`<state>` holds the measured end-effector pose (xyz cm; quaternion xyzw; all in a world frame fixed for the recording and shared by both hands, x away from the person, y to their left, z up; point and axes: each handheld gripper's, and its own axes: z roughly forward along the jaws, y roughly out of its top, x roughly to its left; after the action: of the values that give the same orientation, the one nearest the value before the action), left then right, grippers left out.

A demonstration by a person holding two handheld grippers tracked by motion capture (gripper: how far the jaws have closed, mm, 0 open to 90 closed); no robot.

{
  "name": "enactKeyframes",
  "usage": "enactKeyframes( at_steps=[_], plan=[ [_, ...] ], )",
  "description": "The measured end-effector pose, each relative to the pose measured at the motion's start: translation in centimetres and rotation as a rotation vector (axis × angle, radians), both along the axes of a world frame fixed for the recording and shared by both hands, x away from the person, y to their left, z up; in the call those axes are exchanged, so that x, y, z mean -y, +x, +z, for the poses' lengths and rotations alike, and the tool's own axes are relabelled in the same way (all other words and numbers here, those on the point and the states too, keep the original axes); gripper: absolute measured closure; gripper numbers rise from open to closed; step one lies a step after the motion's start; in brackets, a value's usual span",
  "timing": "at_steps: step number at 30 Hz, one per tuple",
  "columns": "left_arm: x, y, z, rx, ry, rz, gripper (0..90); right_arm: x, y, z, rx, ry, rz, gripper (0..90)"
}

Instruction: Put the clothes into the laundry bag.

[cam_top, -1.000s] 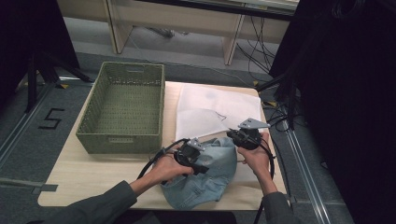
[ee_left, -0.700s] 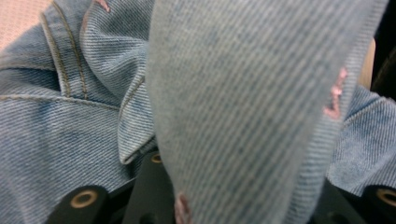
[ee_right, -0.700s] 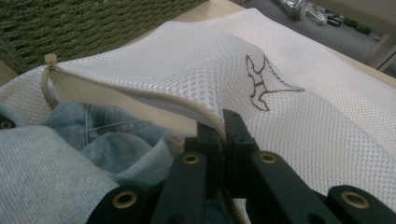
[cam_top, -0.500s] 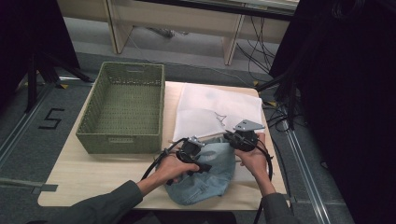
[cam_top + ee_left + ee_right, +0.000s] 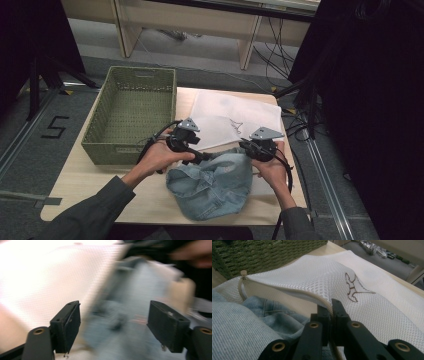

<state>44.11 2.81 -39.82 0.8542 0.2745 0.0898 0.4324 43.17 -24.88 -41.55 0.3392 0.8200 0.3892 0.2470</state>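
Observation:
A light blue denim garment (image 5: 212, 185) lies crumpled at the table's front, its top edge at the mouth of a white mesh laundry bag (image 5: 232, 115). My right gripper (image 5: 248, 145) is shut on the bag's zipper edge (image 5: 312, 297) and holds it lifted above the denim (image 5: 234, 327). My left gripper (image 5: 202, 157) is at the denim's upper left corner. In the blurred left gripper view this gripper (image 5: 115, 312) stands open, with denim (image 5: 130, 312) between and beyond its jaws and the white bag (image 5: 50, 277) to their left.
A green woven basket (image 5: 131, 80) stands empty at the table's back left, close to the left hand. Bare wood (image 5: 82, 185) shows front left. Cables trail off the table's right edge (image 5: 295, 150).
My left gripper has shifted back and left toward the basket. The denim's top has moved toward the bag's mouth. The right gripper has barely moved.

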Motion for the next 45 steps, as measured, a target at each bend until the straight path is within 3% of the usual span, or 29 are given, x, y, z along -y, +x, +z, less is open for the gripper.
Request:
enactKeyframes(
  at_steps=[1, 2, 6, 8, 9, 10, 11, 15, 17, 19, 20, 22, 24, 27, 29, 31, 32, 33, 34, 35, 37, 38, 41, 43, 45],
  plan=[
    [0.5, 1.1, -1.1, 0.021, 0.015, 0.023, 32.0, -0.1, 0.0, 0.2, 0.021, -0.006, 0.007, 87.4],
    [0.5, 1.1, -1.1, 0.021, 0.015, 0.023, 32.9, -0.1, 0.0, 0.2, 0.021, -0.006, 0.007, 87.4],
    [2.1, 2.0, -3.2, 0.069, 0.031, -0.021, 34.9, -0.3, -0.2, 0.4, 0.025, -0.007, 0.011, 87.3],
    [3.1, 2.4, -4.3, 0.157, 0.086, -0.053, 45.4, -0.6, -0.2, 0.5, 0.026, -0.004, 0.026, 87.3],
    [3.1, 2.4, -4.3, 0.157, 0.086, -0.053, 59.0, -0.6, -0.2, 0.5, 0.026, -0.004, 0.026, 87.3],
    [3.2, 2.6, -4.6, 0.190, 0.102, -0.066, 59.0, -0.7, -0.3, 0.5, 0.020, -0.004, 0.033, 87.3],
    [3.3, 2.6, -4.9, 0.207, 0.096, -0.074, 79.3, -1.1, -0.4, 0.4, 0.027, -0.017, 0.050, 87.1],
    [2.7, 2.3, -4.5, 0.216, 0.108, -0.079, 84.3, -1.3, -0.6, 0.3, 0.011, -0.021, 0.049, 86.8],
    [2.0, 2.2, -3.7, 0.210, 0.087, -0.077, 85.2, -1.3, -0.7, 0.2, 0.022, -0.031, 0.067, 86.0],
    [1.6, 2.2, -3.1, 0.201, 0.093, -0.063, 85.6, -1.5, -1.0, 0.4, 0.017, -0.011, 0.065, 83.9],
    [1.4, 2.1, -3.0, 0.189, 0.097, -0.056, 85.7, -1.6, -1.3, 0.5, 0.014, -0.010, 0.076, 81.0],
    [1.2, 2.0, -2.7, 0.202, 0.128, -0.067, 85.7, -2.0, -1.8, 0.8, 0.004, 0.010, 0.075, 71.3],
    [1.1, 1.9, -2.6, 0.181, 0.130, -0.068, 85.6, -2.5, -2.7, 1.5, -0.024, 0.065, 0.071, 58.7],
    [0.9, 1.8, -2.2, 0.173, 0.138, -0.073, 85.5, -3.6, -4.2, 2.5, -0.068, 0.088, 0.150, 48.6],
    [0.7, 1.7, -1.9, 0.161, 0.131, -0.074, 85.4, -4.6, -5.2, 2.8, -0.065, 0.077, 0.216, 45.8],
    [0.5, 1.8, -1.8, 0.164, 0.145, -0.085, 85.4, -5.8, -5.8, 2.8, -0.067, 0.069, 0.265, 42.9],
    [0.4, 1.8, -1.8, 0.162, 0.148, -0.086, 85.3, -7.2, -6.3, 2.3, -0.110, 0.079, 0.322, 41.5],
    [0.4, 1.8, -1.8, 0.150, 0.144, -0.078, 85.3, -7.2, -6.3, 2.3, -0.110, 0.079, 0.322, 41.5],
    [0.3, 1.9, -1.9, 0.161, 0.146, -0.087, 85.3, -7.9, -6.5, 1.7, -0.114, 0.069, 0.341, 40.6],
    [0.2, 2.1, -1.9, 0.146, 0.141, -0.081, 85.3, -9.3, -6.9, 0.5, -0.133, 0.022, 0.372, 39.9],
    [0.2, 2.1, -2.0, 0.136, 0.131, -0.073, 85.2, -10.0, -7.1, 0.1, -0.149, 0.010, 0.386, 38.9],
    [0.2, 2.2, -1.9, 0.144, 0.135, -0.080, 85.2, -11.1, -7.5, -0.8, -0.157, -0.021, 0.414, 37.6],
    [0.0, 2.2, -2.0, 0.133, 0.130, -0.074, 85.2, -12.3, -8.1, -1.8, -0.157, -0.054, 0.437, 35.5],
    [-0.1, 2.3, -2.0, 0.129, 0.127, -0.075, 85.2, -13.3, -8.8, -2.8, -0.198, -0.094, 0.434, 34.3],
    [-0.1, 2.3, -2.1, 0.123, 0.125, -0.074, 85.1, -13.9, -8.8, -4.2, -0.213, -0.195, 0.476, 32.0]
  ],
)
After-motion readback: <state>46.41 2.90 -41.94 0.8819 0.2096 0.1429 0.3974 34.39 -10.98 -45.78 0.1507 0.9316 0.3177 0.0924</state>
